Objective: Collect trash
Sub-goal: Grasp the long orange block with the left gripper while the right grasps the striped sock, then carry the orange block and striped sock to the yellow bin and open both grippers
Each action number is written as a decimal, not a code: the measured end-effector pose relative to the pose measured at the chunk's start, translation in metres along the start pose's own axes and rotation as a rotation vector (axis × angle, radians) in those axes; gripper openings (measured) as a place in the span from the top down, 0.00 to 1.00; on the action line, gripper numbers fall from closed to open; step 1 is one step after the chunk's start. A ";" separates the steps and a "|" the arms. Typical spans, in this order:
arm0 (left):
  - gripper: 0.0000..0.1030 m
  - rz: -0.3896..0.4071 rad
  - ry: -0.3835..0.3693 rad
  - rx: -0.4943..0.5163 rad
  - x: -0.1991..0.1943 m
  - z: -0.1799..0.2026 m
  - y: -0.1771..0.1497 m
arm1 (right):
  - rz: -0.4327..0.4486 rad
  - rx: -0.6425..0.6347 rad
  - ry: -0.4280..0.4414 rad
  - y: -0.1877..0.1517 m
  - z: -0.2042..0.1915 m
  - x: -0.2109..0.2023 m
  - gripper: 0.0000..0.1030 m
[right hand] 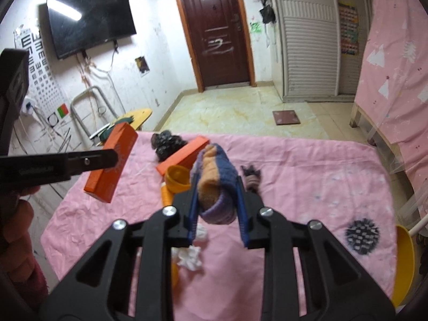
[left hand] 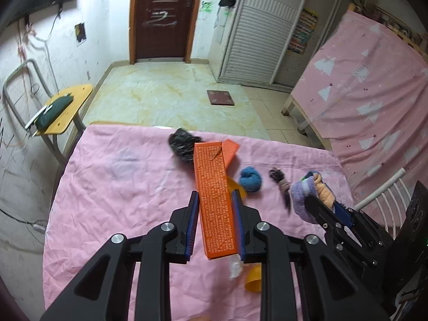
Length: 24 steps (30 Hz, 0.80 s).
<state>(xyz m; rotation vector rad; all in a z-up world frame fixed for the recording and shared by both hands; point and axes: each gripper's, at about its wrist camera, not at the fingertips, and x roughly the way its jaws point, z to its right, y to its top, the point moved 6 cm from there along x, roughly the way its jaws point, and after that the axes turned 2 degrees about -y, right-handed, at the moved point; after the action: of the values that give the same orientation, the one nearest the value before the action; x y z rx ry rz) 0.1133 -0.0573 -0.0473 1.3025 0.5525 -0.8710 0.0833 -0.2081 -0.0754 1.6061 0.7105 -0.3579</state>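
While clamped: orange box (left hand: 215, 200) in left gripper (left hand: 215, 196) | sock (right hand: 216, 187) in right gripper (right hand: 217, 184)

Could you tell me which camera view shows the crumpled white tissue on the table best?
The right wrist view: the tissue lies in plain sight on the pink cloth beneath the right tool. In the left wrist view only a blurred scrap of it shows, beside the orange box.

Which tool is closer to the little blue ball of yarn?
Left. The left tool, clamped on the orange box, sits right beside the blue yarn ball. The right tool, holding the purple sock, is farther off, past the dark scrap.
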 end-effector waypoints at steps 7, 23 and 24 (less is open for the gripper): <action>0.84 0.023 -0.001 0.065 -0.007 0.038 0.002 | 0.052 0.053 -0.056 -0.001 0.040 -0.032 0.77; 0.83 0.021 -0.077 0.270 -0.008 0.173 -0.017 | 0.160 0.256 -0.237 -0.039 0.171 -0.116 0.77; 0.83 0.017 -0.083 0.283 -0.007 0.183 -0.020 | 0.161 0.269 -0.241 -0.043 0.179 -0.119 0.77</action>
<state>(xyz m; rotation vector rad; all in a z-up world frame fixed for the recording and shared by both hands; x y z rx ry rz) 0.0723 -0.2336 -0.0155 1.5159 0.3602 -1.0104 -0.0043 -0.4089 -0.0675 1.8216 0.3571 -0.5361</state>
